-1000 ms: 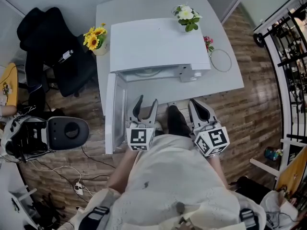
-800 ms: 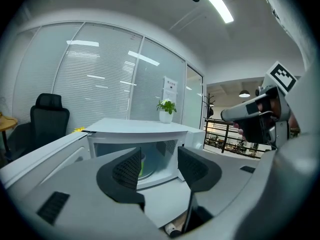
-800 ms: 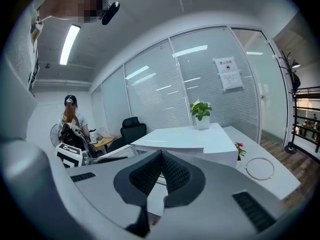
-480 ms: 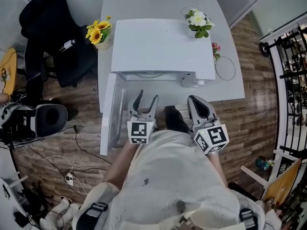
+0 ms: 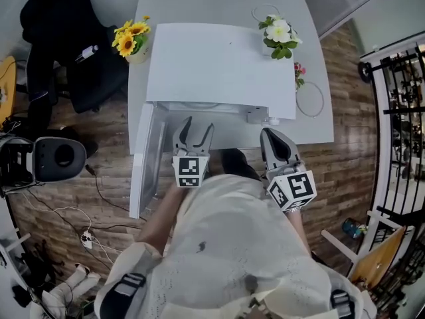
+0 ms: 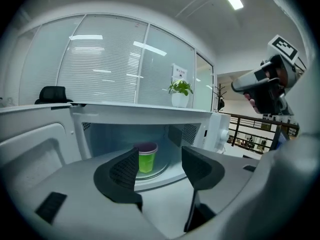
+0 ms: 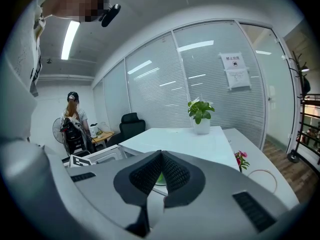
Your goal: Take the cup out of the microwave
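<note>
A green cup with a purple rim (image 6: 146, 157) stands upright on the glass turntable inside the open white microwave (image 5: 219, 65). My left gripper (image 6: 160, 170) points into the cavity from just outside. Its jaws are opening and nothing is between them; the cup stands farther in, partly behind the left finger (image 6: 125, 171). In the head view the left gripper (image 5: 198, 126) sits at the microwave's mouth. My right gripper (image 5: 271, 134) hangs to the right of the opening, and its jaws (image 7: 161, 158) are shut on nothing. The head view hides the cup.
The microwave door (image 5: 145, 161) swings out to the left of my left gripper. On the table stand a sunflower pot (image 5: 131, 42), a white-flower pot (image 5: 279, 32), pink flowers (image 5: 300, 70) and a wire ring (image 5: 309, 98). A black chair (image 5: 60, 45) is at left.
My left gripper has moved forward to the microwave's mouth and its jaws have spread wider. The right gripper has also edged forward, still shut.
</note>
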A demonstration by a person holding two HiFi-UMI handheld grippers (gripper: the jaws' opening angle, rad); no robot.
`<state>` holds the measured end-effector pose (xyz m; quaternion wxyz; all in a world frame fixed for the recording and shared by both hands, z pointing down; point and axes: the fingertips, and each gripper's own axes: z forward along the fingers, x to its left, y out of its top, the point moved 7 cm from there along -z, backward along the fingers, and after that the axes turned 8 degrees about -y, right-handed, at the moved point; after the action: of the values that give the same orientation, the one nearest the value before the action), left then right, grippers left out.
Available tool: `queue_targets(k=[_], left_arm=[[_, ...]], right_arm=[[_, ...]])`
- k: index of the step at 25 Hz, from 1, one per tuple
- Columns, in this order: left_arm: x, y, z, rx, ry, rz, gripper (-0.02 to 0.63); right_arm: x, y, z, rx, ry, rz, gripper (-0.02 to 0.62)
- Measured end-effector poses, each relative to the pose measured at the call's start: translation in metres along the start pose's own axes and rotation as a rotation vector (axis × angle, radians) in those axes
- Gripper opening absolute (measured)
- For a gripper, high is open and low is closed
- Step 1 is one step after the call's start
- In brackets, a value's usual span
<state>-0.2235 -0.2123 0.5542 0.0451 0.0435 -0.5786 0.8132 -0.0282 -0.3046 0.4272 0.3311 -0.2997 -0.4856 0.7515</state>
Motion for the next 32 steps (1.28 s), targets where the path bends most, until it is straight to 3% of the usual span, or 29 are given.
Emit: queue_targets(k=[7, 18, 32], left_arm=[[0.018, -0.021, 0.029, 0.056, 0.078, -0.058, 0.295], [0.028, -0.041, 0.067, 0.121, 0.132, -0.101, 0.305], [0.043, -0.046, 0.119, 0.179, 0.186, -0.082, 0.311]], right_arm=[[-0.012, 0.009, 0.025, 0.008, 0.037, -0.007, 0.009], [-0.036, 0.030, 0.051, -0.008, 0.083, -0.065, 0.009], [-0.066, 0.037, 0.081, 0.012, 0.131, -0.096, 0.009]])
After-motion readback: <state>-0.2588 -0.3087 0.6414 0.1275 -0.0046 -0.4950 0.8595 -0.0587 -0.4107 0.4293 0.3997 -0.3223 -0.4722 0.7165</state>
